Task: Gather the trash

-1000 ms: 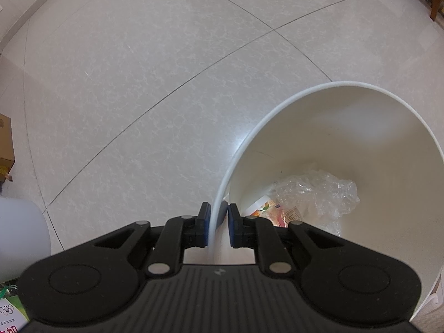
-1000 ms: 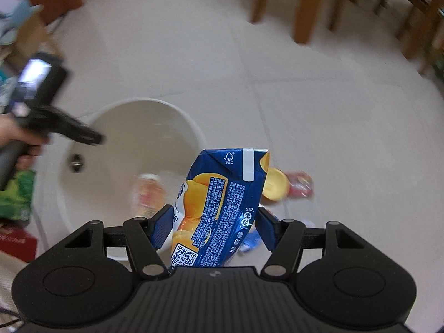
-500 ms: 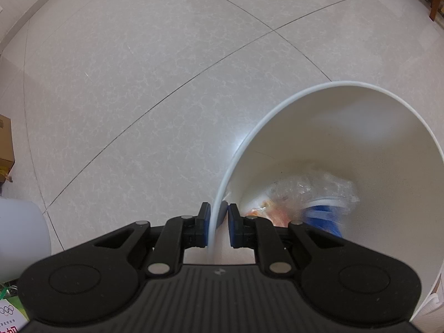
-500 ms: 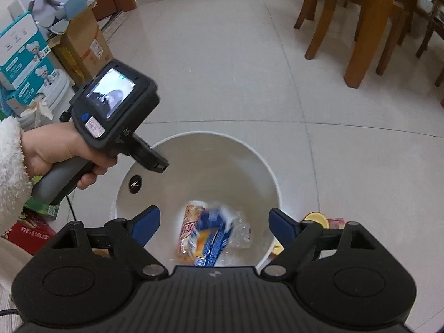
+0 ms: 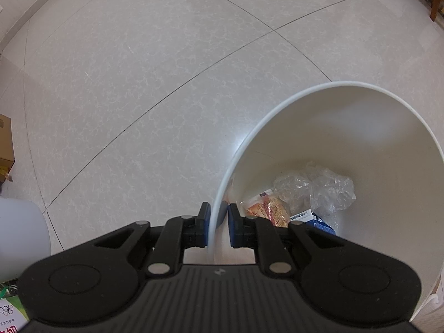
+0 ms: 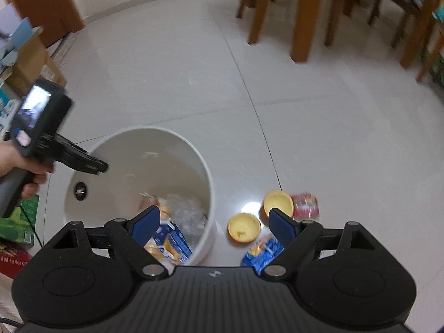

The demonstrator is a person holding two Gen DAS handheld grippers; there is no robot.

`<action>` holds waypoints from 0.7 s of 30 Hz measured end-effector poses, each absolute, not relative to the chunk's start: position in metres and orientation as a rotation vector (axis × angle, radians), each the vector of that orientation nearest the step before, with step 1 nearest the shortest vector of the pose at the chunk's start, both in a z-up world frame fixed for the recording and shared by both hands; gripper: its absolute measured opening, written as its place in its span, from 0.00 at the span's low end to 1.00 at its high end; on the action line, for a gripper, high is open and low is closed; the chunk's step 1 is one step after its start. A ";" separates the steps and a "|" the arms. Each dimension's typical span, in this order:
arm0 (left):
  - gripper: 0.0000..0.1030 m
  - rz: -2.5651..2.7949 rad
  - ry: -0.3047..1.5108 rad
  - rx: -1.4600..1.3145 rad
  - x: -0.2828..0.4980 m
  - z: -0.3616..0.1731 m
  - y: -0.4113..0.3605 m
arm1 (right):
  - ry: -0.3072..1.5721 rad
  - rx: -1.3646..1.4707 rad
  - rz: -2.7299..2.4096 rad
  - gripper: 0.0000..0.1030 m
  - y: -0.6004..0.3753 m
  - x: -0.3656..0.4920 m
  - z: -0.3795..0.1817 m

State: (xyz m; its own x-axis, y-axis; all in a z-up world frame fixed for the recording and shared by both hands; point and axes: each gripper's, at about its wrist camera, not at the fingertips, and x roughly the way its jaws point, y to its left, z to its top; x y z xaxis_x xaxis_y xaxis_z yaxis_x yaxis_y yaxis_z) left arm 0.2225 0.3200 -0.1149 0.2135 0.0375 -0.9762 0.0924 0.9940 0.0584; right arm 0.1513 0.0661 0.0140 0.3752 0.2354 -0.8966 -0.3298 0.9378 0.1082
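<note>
A white bin [image 6: 194, 166] stands on the tiled floor. My left gripper [image 5: 217, 223] is shut on the bin's rim [image 5: 236, 166]; it also shows at the left of the right wrist view as the left gripper [image 6: 102, 166], held by a hand. Inside lie a blue-and-orange juice carton [image 6: 173, 242], an orange snack wrapper [image 5: 267, 209] and crumpled clear plastic [image 5: 319, 186]. My right gripper [image 6: 213, 226] hangs open and empty above the bin's right edge. On the floor right of the bin lie two yellow fruit-peel halves [image 6: 244, 227], a red packet [image 6: 305, 206] and a blue wrapper [image 6: 262, 252].
Wooden chair and table legs [image 6: 302, 19] stand at the back right. Cardboard boxes [image 6: 25, 58] and green and red packages [image 6: 16, 222] crowd the left side. A brown box [image 5: 5, 144] sits at the left edge in the left wrist view.
My right gripper let go of the juice carton, which dropped into the bin and now lies at its bottom. The right gripper has shifted to the right. The left gripper keeps its hold.
</note>
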 end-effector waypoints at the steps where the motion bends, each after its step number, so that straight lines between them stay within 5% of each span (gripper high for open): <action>1: 0.11 -0.038 1.356 0.112 0.223 -0.115 0.320 | 1.137 -0.087 0.349 0.86 0.061 0.151 0.007; 21: 0.12 -0.035 1.354 0.111 0.222 -0.115 0.320 | 1.367 0.183 0.063 0.86 0.019 0.150 -0.221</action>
State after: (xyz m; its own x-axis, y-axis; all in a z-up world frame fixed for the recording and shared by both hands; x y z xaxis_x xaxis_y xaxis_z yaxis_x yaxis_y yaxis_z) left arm 0.2219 0.3202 -0.1150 0.2158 0.0392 -0.9756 0.0896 0.9942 0.0597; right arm 0.1504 0.0188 -0.2212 0.2035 0.1513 -0.9673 0.0617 0.9840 0.1669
